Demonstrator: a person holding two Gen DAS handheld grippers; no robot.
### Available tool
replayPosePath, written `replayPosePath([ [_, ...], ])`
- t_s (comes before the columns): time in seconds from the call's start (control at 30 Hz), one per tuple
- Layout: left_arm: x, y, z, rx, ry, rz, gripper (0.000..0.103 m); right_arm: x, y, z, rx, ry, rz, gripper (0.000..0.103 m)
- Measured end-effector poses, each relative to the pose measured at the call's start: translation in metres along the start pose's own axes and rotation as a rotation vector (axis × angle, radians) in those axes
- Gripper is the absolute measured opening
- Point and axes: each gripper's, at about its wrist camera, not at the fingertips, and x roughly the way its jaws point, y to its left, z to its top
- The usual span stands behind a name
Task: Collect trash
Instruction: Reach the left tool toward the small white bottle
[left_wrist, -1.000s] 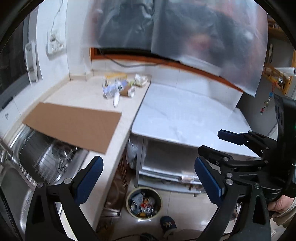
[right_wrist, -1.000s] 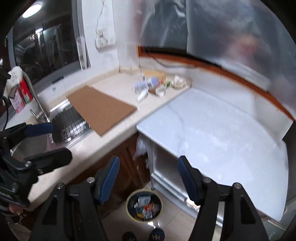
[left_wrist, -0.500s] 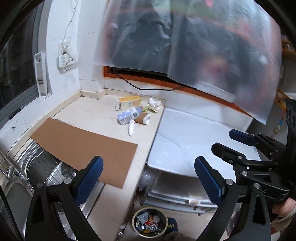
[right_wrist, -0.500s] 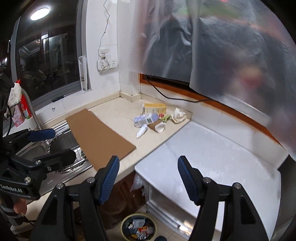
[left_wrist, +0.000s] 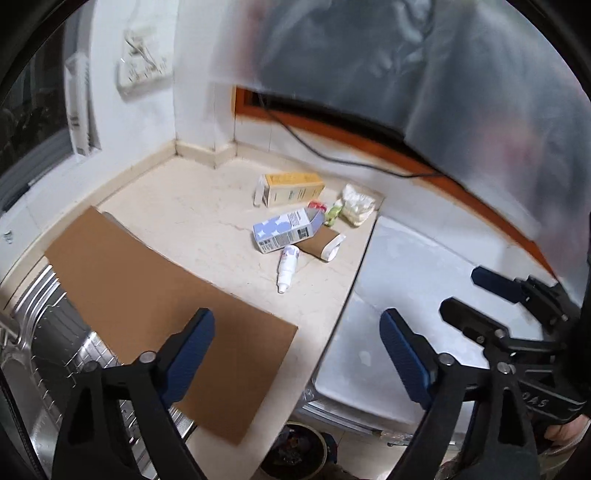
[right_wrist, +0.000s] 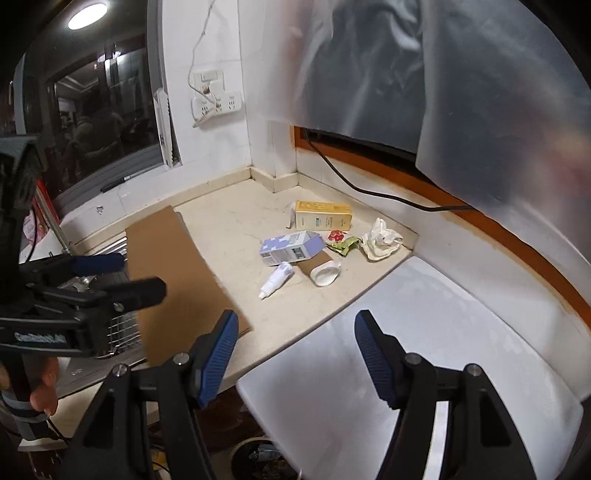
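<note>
The left gripper (left_wrist: 295, 354) holds nothing; its blue fingers are wide and closing a little. From it, the trash sits at twelve o'clock on the cream stone counter (left_wrist: 207, 218): a small white plastic bottle (left_wrist: 288, 266), a blue-and-white paper carton (left_wrist: 283, 229), a brown paper cup (left_wrist: 322, 246). The right gripper (right_wrist: 293, 360) is wide and empty. A good grab would likely start with the loose bottle, pinched across its middle.

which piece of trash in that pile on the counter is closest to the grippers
The small white bottle, lying on its side at the pile's front edge, ahead of the blue-and-white carton.
</note>
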Motion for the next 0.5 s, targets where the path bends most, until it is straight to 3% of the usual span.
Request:
replayPosePath([
  [0.33, 0.118, -0.009, 0.038, -0.048, 0.143, 0.025, 0.062, 0.108, -0.056, 0.038, 0.005, 0.148, 0.130, 0.064],
  [0.5, 0.168, -0.009, 0.043, -0.078, 0.221, 0.055, 0.058, 0.162, -0.064, 0.051, -0.009, 0.192, 0.158, 0.062],
])
